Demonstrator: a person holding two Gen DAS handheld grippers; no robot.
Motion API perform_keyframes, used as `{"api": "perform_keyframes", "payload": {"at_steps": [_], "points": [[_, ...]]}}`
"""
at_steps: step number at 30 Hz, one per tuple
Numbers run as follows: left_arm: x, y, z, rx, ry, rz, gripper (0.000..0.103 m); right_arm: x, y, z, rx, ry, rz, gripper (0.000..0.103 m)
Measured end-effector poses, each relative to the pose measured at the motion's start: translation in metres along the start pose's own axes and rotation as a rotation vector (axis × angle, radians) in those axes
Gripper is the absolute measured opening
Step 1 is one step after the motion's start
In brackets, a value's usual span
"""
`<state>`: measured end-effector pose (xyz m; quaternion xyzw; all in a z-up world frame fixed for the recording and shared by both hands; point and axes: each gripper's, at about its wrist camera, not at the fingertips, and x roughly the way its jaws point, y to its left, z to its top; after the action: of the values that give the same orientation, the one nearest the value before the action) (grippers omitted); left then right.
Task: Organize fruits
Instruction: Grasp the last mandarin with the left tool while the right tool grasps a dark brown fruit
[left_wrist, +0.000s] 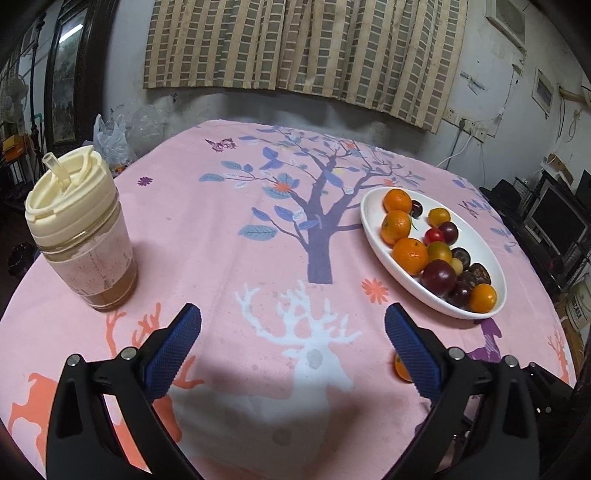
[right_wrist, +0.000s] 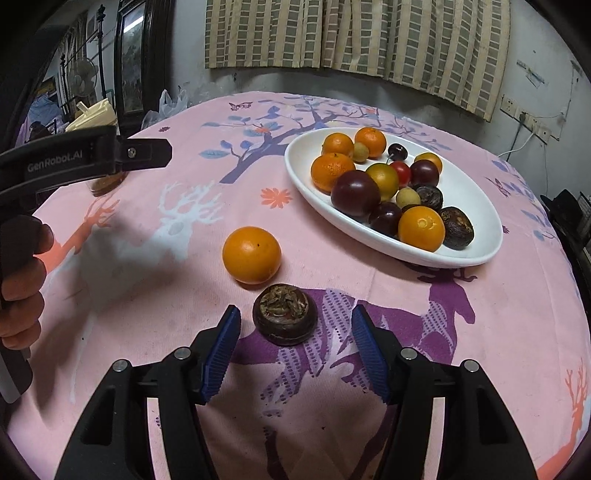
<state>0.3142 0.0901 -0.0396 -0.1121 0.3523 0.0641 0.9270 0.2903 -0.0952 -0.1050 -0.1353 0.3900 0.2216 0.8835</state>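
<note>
A white oval plate holds several oranges, plums and small dark fruits. A loose orange lies on the pink cloth left of the plate; in the left wrist view a sliver of that orange peeks from behind the right finger. A dark brown water chestnut sits just ahead of my right gripper, which is open with the chestnut near the gap between its fingertips. My left gripper is open over bare cloth, holding nothing; its body shows at the left of the right wrist view.
A glass jar with a cream lid and straw stands at the table's left. A hand grips the left tool. Plastic bags lie at the table's far edge. The round table drops off on the right toward shelves.
</note>
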Motion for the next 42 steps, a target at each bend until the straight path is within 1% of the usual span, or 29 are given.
{"api": "perform_keyframes", "payload": {"at_steps": [8, 12, 20, 29, 31, 32, 33, 38, 42], "points": [[0.001, -0.007, 0.0, 0.018, 0.001, 0.003, 0.098, 0.005, 0.002, 0.0, -0.011, 0.023, 0.007, 0.063], [0.001, -0.01, -0.001, 0.033, -0.002, 0.013, 0.098, 0.007, 0.003, 0.0, -0.019, 0.029, 0.013, 0.059], [0.001, -0.01, -0.001, 0.031, -0.006, 0.011, 0.098, 0.01, 0.003, 0.0, -0.02, 0.041, 0.035, 0.052], [-0.001, -0.009, 0.0, 0.029, -0.011, 0.007, 0.098, 0.011, 0.0, 0.001, -0.004, 0.046, 0.071, 0.047], [-0.001, -0.009, 0.0, 0.03, -0.012, 0.009, 0.098, 0.011, 0.001, 0.001, -0.004, 0.044, 0.071, 0.044], [-0.001, -0.009, 0.0, 0.031, -0.011, 0.009, 0.098, 0.011, 0.0, 0.001, -0.001, 0.042, 0.071, 0.04], [-0.001, -0.009, 0.0, 0.031, -0.009, 0.008, 0.098, 0.011, -0.001, 0.001, 0.001, 0.042, 0.073, 0.038], [-0.002, -0.009, 0.0, 0.033, -0.008, 0.009, 0.098, 0.008, -0.004, 0.0, 0.019, 0.03, 0.071, 0.038], [0.0, -0.011, -0.002, 0.047, -0.003, 0.009, 0.098, -0.005, -0.016, 0.004, 0.072, -0.021, 0.054, 0.038]]}}
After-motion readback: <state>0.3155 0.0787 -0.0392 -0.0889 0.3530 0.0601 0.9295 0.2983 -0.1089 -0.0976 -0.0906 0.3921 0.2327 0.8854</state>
